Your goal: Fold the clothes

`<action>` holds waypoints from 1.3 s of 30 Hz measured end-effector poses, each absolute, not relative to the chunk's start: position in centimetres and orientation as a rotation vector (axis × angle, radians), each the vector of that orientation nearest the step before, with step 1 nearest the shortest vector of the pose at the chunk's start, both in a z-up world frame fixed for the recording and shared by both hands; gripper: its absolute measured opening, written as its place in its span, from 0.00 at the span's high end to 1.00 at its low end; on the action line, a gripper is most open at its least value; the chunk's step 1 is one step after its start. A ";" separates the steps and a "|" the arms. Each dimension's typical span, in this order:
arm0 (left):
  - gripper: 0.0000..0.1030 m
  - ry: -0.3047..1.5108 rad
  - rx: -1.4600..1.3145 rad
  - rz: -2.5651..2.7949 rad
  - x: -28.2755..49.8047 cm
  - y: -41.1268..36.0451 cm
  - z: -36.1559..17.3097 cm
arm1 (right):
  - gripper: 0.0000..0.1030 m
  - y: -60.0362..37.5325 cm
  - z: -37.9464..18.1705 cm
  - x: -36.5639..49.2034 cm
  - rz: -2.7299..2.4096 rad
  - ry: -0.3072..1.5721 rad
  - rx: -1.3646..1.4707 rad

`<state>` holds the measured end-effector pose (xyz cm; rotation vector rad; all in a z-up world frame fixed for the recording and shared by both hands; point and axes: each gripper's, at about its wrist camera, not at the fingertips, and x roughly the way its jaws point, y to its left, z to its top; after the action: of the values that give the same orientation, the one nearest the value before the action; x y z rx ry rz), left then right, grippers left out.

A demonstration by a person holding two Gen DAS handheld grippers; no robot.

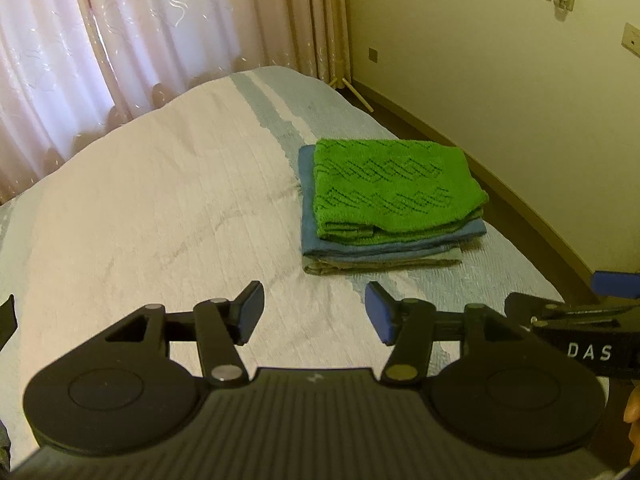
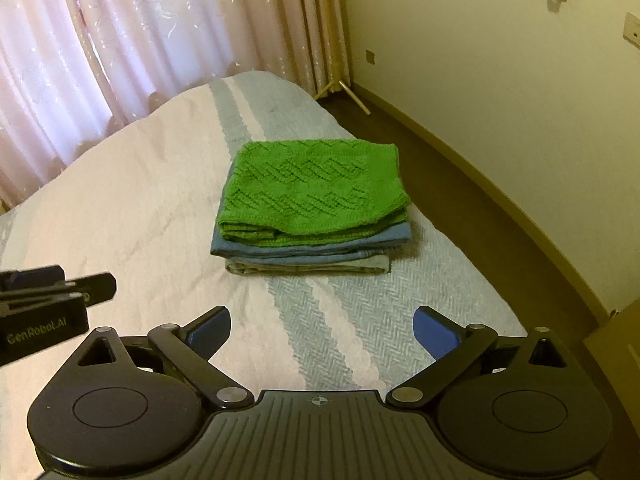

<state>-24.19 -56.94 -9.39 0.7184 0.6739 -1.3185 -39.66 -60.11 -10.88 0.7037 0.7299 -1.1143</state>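
A folded green knit sweater [image 1: 390,186] lies on top of a folded blue garment [image 1: 400,242] and a folded grey-green one [image 1: 380,265], stacked on the bed. The stack also shows in the right wrist view, green sweater [image 2: 316,192] on top. My left gripper [image 1: 316,312] is open and empty, held above the bed short of the stack. My right gripper [image 2: 322,332] is open and empty, also short of the stack. The right gripper shows at the right edge of the left wrist view [image 1: 592,320]; the left gripper shows at the left edge of the right wrist view [image 2: 48,304].
The bed has a pale pink cover [image 1: 160,200] and a light blue striped blanket [image 2: 360,320]. Pink curtains [image 1: 120,40] hang behind it. A dark floor strip [image 2: 480,208] and a cream wall [image 2: 500,80] run along the right. A wooden stand's legs [image 2: 344,92] are at the far corner.
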 end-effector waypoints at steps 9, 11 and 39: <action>0.49 0.692 0.729 -1.308 -24.3 -57.2 -10.0 | 0.03 -60.4 -11.1 -40.0 -1.126 0.726 0.717; 0.49 0.698 0.733 -1.305 -24.3 -57.4 -10.2 | 0.03 -60.8 -11.2 -40.1 -1.127 0.733 0.721; 0.49 0.760 0.788 -1.256 -24.6 -60.4 -13.5 | 0.03 -65.1 -14.7 -39.9 -1.085 0.812 0.746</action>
<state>-24.57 -60.38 -13.46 0.7876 0.7596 -1.2560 -39.88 -65.06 -14.72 0.7460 0.8120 -1.0845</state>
